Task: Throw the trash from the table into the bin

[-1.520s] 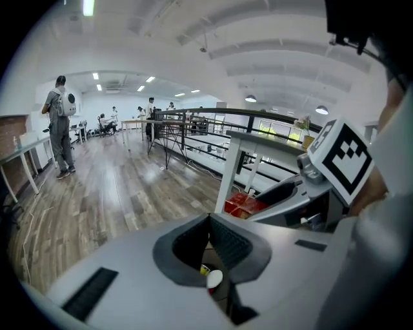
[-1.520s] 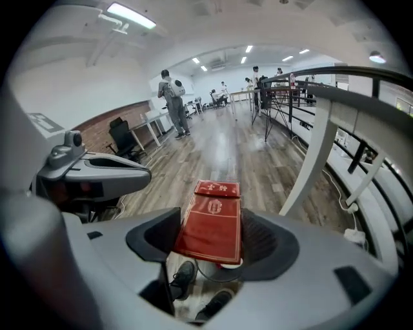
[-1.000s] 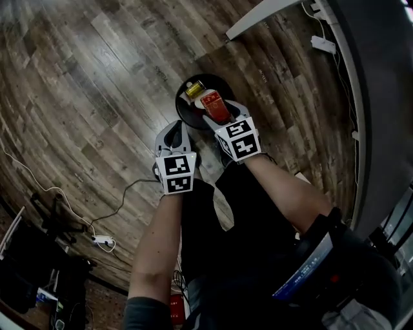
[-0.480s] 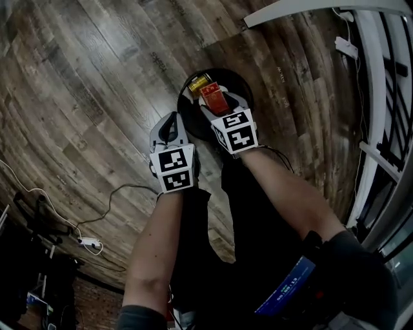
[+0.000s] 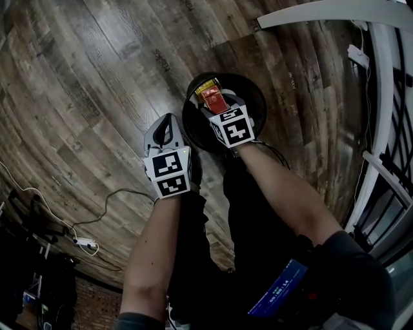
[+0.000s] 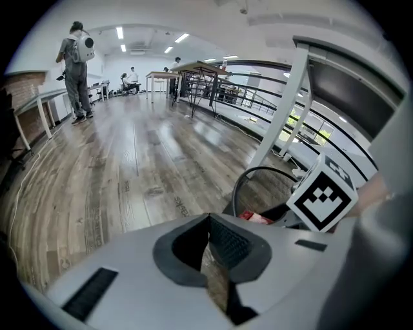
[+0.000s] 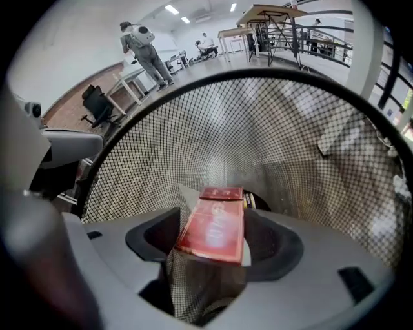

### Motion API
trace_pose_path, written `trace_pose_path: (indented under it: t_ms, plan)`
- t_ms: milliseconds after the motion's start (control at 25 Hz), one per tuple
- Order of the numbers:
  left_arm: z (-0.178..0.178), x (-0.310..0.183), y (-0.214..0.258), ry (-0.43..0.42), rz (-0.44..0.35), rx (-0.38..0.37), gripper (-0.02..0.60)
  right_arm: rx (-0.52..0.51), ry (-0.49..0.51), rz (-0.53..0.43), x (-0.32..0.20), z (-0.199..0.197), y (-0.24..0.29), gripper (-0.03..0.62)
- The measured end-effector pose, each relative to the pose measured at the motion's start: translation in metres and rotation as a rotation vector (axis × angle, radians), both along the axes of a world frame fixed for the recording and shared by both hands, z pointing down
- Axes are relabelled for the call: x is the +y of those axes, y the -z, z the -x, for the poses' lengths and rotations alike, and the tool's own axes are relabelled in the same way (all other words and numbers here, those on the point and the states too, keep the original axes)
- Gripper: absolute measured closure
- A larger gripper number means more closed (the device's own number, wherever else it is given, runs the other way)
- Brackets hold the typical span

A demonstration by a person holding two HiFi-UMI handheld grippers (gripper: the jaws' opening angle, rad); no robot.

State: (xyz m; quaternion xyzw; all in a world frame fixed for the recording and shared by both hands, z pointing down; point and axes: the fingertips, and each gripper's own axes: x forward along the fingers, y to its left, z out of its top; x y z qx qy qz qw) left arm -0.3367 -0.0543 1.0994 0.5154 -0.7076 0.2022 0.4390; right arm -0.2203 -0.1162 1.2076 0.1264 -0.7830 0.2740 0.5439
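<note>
A black mesh bin (image 5: 253, 97) stands on the wooden floor. My right gripper (image 5: 213, 105) is shut on a flat red box (image 5: 213, 98) and holds it over the bin's mouth. In the right gripper view the red box (image 7: 213, 233) lies between the jaws of that gripper (image 7: 215, 219), with the bin's mesh wall (image 7: 258, 129) all around. A yellow item (image 5: 206, 85) lies in the bin. My left gripper (image 5: 169, 126) hangs just left of the bin, outside its rim. In its own view the left gripper (image 6: 206, 217) is shut with nothing in it, beside the bin's rim (image 6: 258, 171).
A white table frame (image 5: 310, 9) crosses the top right, and a railing (image 5: 387, 129) runs down the right side. A power strip with cable (image 5: 87, 243) lies on the floor at the lower left. People (image 6: 77, 58) stand far off across the room.
Both grippers have dropped toward the bin. The right one, still holding the red box, now sits deeper over the bin's mouth; the left has come down beside the rim.
</note>
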Motion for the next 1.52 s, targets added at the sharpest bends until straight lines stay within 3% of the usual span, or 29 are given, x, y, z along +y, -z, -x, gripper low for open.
trace_pose_path:
  t_ms: [160, 320, 520, 840, 920, 1040, 1320, 1520]
  plan:
    - [0.000, 0.009, 0.002, -0.009, -0.001, 0.031, 0.571, -0.002, 0.019, -0.008, -0.001, 0.005, 0.001, 0.279]
    - [0.006, 0.016, 0.028, -0.013, -0.022, 0.030, 0.571, -0.057, 0.009, -0.067, -0.016, 0.014, 0.042, 0.278]
    - [-0.004, 0.017, 0.092, -0.023, -0.044, 0.027, 0.571, -0.191, -0.005, -0.120, -0.031, 0.026, 0.141, 0.279]
    - [-0.029, 0.004, 0.240, 0.026, -0.215, 0.030, 0.571, -0.338, -0.060, -0.159, -0.057, 0.026, 0.320, 0.286]
    - [-0.035, 0.001, 0.272, 0.036, -0.252, 0.036, 0.571, -0.365, -0.065, -0.170, -0.060, 0.023, 0.360, 0.326]
    - [-0.036, -0.007, 0.325, 0.018, -0.319, 0.035, 0.571, -0.407, -0.058, -0.195, -0.057, 0.020, 0.415, 0.450]
    - [-0.045, -0.022, 0.457, -0.022, -0.457, 0.037, 0.571, -0.487, -0.113, -0.229, -0.046, -0.007, 0.549, 0.551]
    - [-0.042, -0.051, 0.556, -0.125, -0.595, -0.039, 0.571, -0.598, -0.151, -0.323, -0.064, -0.005, 0.649, 0.572]
